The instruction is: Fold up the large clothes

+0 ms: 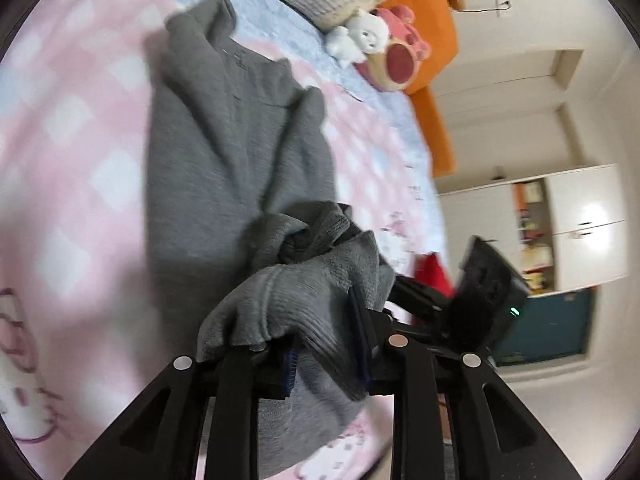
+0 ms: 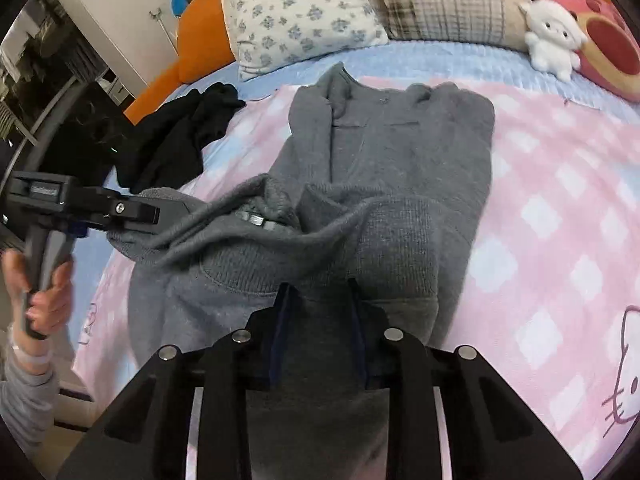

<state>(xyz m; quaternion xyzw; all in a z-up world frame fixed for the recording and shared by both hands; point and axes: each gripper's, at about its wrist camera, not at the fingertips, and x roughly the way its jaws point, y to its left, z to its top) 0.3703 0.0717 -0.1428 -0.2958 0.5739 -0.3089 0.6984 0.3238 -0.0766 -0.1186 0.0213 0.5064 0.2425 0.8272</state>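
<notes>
A grey knit sweater [image 2: 400, 168] lies on a pink checked blanket [image 2: 560, 208], collar toward the pillows; it also shows in the left wrist view [image 1: 232, 152]. My left gripper [image 1: 326, 320] is shut on the sweater's ribbed hem, lifted above the body; it shows from the side in the right wrist view [image 2: 132, 212]. My right gripper [image 2: 318, 296] also holds the lifted hem, with cloth between its fingers. The hem stretches between the two grippers.
Pillows [image 2: 296, 12] and plush toys [image 2: 556, 36] line the head of the bed. A black garment [image 2: 180, 136] lies at the blanket's left edge. An orange headboard [image 1: 428, 60] and white cabinets [image 1: 580, 224] stand beyond the bed.
</notes>
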